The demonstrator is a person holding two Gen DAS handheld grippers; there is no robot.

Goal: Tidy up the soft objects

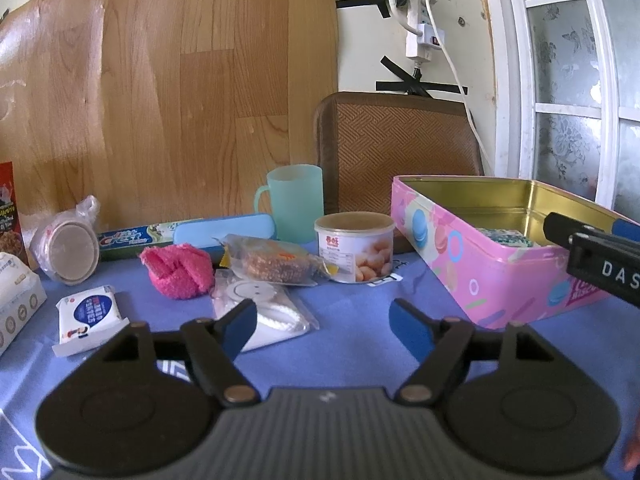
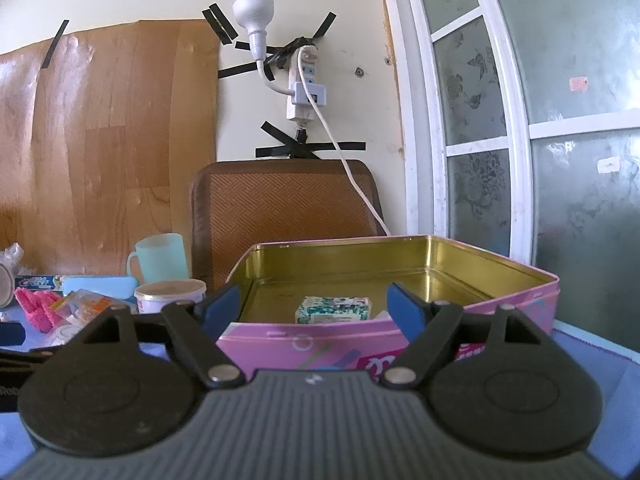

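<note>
A pink tin box (image 1: 472, 256) with a gold inside stands on the blue cloth at the right; a green-patterned tissue pack (image 2: 332, 309) lies in it. A pink fluffy cloth (image 1: 178, 270), a white tissue pack (image 1: 88, 314), a bagged scrubber (image 1: 276, 266) and a bagged white item (image 1: 264, 312) lie left of the box. My left gripper (image 1: 322, 328) is open and empty, low over the cloth in front of these. My right gripper (image 2: 312, 308) is open and empty at the box's near wall (image 2: 304, 344); it also shows in the left wrist view (image 1: 596, 256).
A can of beans (image 1: 354, 246), a mint cup (image 1: 296, 202), a blue case (image 1: 224, 230), a toothpaste box (image 1: 128, 240) and a bagged roll (image 1: 70, 248) stand behind the soft items. A brown woven cushion (image 1: 400, 148) leans on the wall.
</note>
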